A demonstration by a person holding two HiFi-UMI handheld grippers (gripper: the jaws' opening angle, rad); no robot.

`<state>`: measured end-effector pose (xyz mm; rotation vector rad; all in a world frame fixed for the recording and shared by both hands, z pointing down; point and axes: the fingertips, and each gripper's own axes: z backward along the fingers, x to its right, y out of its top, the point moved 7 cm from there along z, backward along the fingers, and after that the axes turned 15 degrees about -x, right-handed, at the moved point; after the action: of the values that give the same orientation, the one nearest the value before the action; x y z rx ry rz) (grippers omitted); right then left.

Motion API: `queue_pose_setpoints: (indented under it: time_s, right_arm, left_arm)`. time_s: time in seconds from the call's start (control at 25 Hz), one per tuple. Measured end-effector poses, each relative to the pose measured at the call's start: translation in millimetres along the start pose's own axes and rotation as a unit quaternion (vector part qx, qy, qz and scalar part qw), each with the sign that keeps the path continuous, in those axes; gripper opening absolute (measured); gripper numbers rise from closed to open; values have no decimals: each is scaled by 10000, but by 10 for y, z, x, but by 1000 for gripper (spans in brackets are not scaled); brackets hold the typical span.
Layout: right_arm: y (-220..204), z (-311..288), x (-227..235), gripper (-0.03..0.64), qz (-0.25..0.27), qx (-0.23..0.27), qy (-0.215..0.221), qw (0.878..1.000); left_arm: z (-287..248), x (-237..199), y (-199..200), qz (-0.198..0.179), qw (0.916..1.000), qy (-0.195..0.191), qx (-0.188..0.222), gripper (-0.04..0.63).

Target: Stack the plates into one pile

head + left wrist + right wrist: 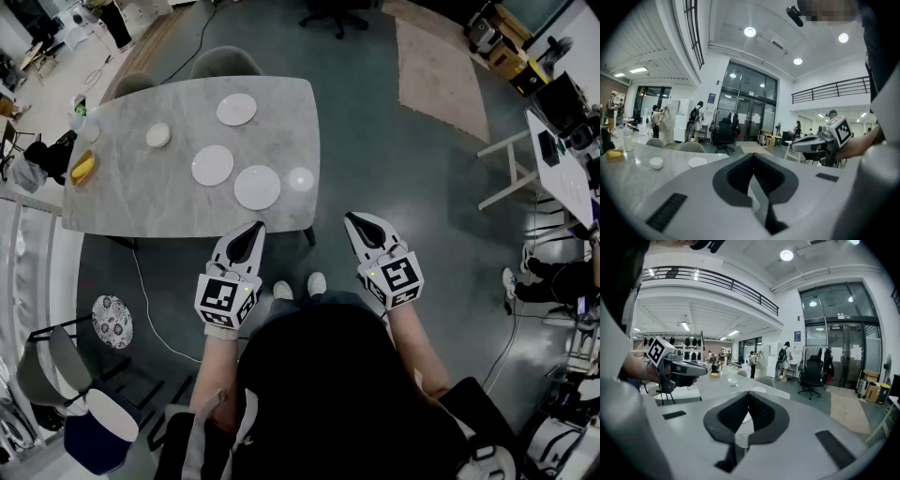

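You are holding the left tool [255, 228] and right tool [352, 218] clenched and empty at lower centre. The plates [257, 187] are lying apart on the tabletop [131, 202], upper left.

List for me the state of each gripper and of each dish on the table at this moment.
left gripper, shut, empty, held in the air
right gripper, shut, empty, held in the air
far plate, flat on the table, alone, unstacked
middle plate, flat, alone, unstacked
near plate, flat, alone, unstacked
small bowl, upright, alone
small dish, flat, beside the near plate, not on it
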<state>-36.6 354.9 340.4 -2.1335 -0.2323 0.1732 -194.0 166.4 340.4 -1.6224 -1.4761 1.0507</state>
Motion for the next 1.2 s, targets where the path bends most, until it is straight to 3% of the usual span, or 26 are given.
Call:
queue_pose_setpoints:
  time_s: [0.4, 0.64, 0.96, 1.2]
  right_arm:
    - [208, -451, -140, 17, -15, -112, 88, 9999]
    - [350, -847, 114, 17, -175, -95, 447, 9988]
    - [734, -1724, 676, 18, 156, -168, 1425, 9895]
    - [1024, -2367, 1167, 18, 386, -384, 2433, 9684]
  left_arm:
    - [-10, -485, -88, 158, 9998, -34, -113, 8]
    - [-167, -744, -83, 368, 9988, 263, -208, 8]
    - [-590, -1112, 32, 861, 9881, 1208, -402, 8]
    - [-962, -1192, 200, 1385, 9664, 2107, -506, 9]
